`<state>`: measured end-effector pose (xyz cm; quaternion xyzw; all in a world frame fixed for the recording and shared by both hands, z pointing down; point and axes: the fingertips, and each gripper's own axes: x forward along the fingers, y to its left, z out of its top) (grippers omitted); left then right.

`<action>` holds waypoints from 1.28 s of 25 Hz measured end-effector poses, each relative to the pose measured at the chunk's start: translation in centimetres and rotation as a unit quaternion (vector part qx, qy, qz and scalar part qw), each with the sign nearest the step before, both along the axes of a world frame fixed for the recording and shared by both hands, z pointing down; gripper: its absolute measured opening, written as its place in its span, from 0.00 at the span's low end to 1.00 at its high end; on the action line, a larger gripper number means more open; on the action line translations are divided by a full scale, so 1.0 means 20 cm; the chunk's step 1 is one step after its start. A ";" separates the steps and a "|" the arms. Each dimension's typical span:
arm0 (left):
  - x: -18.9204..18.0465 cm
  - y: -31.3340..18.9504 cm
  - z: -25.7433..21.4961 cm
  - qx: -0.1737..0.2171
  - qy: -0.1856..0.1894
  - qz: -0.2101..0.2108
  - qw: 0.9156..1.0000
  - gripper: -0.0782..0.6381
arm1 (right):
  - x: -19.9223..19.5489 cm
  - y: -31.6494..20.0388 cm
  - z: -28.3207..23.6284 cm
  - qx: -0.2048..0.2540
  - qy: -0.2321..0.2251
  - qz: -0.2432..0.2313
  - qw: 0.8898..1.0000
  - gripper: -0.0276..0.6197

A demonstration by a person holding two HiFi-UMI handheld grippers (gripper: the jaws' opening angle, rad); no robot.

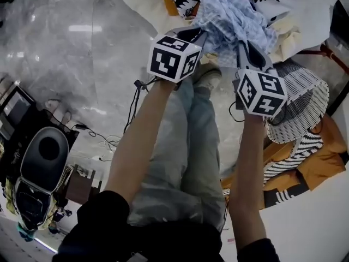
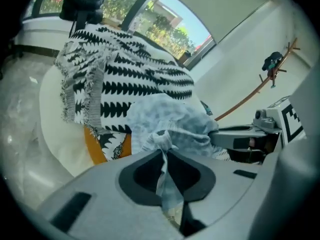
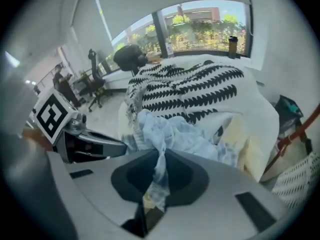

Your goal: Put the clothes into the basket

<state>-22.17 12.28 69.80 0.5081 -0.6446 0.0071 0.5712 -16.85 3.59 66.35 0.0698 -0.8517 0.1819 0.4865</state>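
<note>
Clothes were not yet in the basket (image 1: 308, 89): the left gripper (image 1: 202, 35) and right gripper (image 1: 241, 44) each pinched the blue shirt (image 1: 232, 15), held up beside the basket.

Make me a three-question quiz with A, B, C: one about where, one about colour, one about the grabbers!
1. Where is the white basket in the head view?
A) right of the right gripper
B) on the person's shoe
C) far left
2. What colour is the cloth that both grippers hold?
A) red
B) light blue
C) green
3. How is the left gripper?
A) wide open
B) holding a cup
C) shut on the cloth
Answers: 1 A, it stands right of that gripper. 2 B, pale blue in every view. 3 C, its jaws pinch the cloth.
</note>
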 end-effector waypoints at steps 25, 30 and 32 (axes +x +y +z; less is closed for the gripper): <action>0.17 -0.40 -2.34 0.194 -0.265 0.092 0.940 0.16 | 0.37 -0.30 -2.08 0.017 -0.258 0.173 0.950 0.10; 0.31 -0.52 -2.80 0.253 -0.301 0.104 0.914 0.16 | 0.50 -0.40 -2.52 0.058 -0.323 0.186 0.926 0.10; 0.37 -0.57 -2.99 0.279 -0.315 0.109 0.901 0.16 | 0.55 -0.46 -2.69 0.077 -0.347 0.189 0.915 0.10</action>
